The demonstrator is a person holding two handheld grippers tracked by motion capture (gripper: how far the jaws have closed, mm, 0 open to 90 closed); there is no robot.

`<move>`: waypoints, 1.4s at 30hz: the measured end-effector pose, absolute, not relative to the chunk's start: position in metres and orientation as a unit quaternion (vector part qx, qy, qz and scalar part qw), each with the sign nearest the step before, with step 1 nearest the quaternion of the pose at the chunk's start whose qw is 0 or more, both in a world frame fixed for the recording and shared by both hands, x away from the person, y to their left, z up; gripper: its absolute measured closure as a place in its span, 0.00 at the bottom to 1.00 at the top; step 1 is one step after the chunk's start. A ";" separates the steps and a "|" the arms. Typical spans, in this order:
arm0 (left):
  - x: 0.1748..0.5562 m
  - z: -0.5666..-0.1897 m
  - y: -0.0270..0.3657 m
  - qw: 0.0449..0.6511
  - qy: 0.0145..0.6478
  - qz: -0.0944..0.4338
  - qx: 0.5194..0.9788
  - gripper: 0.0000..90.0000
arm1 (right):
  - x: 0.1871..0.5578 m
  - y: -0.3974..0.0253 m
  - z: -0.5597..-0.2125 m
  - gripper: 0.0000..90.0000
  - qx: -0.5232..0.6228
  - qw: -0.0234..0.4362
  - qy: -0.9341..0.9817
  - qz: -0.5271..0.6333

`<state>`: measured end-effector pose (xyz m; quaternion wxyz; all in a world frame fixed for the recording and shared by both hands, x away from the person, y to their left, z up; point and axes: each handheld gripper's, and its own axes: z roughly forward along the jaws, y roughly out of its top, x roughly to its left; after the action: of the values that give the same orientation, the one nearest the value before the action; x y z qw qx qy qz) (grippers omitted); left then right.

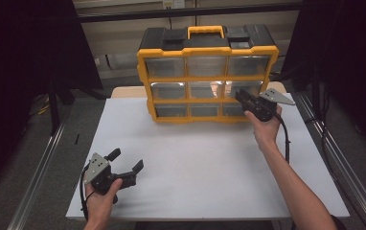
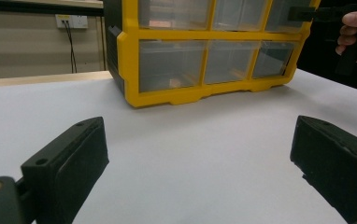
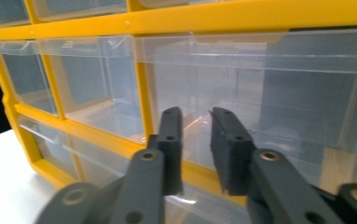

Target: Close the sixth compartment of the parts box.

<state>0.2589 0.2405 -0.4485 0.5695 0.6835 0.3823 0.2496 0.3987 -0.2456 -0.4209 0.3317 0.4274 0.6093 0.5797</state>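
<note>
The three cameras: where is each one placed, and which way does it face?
High view: above the table, looking forward and down at the yellow plastic drawer cabinet; both forearms show.
Left gripper view: low over the white table, facing the cabinet; its open jaws show.
Right gripper view: close before a clear drawer; narrow-gapped jaws.
All share the cabinet.

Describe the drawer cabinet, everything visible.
The drawer cabinet has a yellow plastic frame, a black top and a yellow carry handle. Nine clear plastic drawers sit in three rows of three, all looking closed. It stands upright at the far edge of the white table. The right gripper is at the middle-right drawer, jaws narrowly apart; contact is unclear.
</note>
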 end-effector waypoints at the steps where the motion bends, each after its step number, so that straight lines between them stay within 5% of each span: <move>1: 0.259 -0.448 0.240 0.568 0.383 0.250 0.684 0.05 | 0.398 -0.246 -0.421 0.78 0.426 0.331 0.611 0.580; 7: 0.261 -0.449 0.240 0.569 0.385 0.248 0.683 0.05 | 0.392 -0.246 -0.422 0.62 0.427 0.325 0.609 0.584; 20: 0.264 -0.450 0.237 0.575 0.390 0.243 0.676 0.05 | 0.384 -0.242 -0.423 0.10 0.446 0.305 0.609 0.580; 26: 0.264 -0.451 0.240 0.575 0.393 0.246 0.674 0.05 | 0.377 -0.246 -0.424 0.02 0.451 0.295 0.609 0.581; 42: 0.266 -0.451 0.241 0.576 0.399 0.251 0.668 0.05 | 0.349 -0.250 -0.425 0.01 0.452 0.320 0.620 0.556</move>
<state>0.2660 0.2405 -0.4508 0.5758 0.6681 0.3985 0.2514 0.3486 -0.2496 -0.4245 0.3202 0.4522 0.6198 0.5557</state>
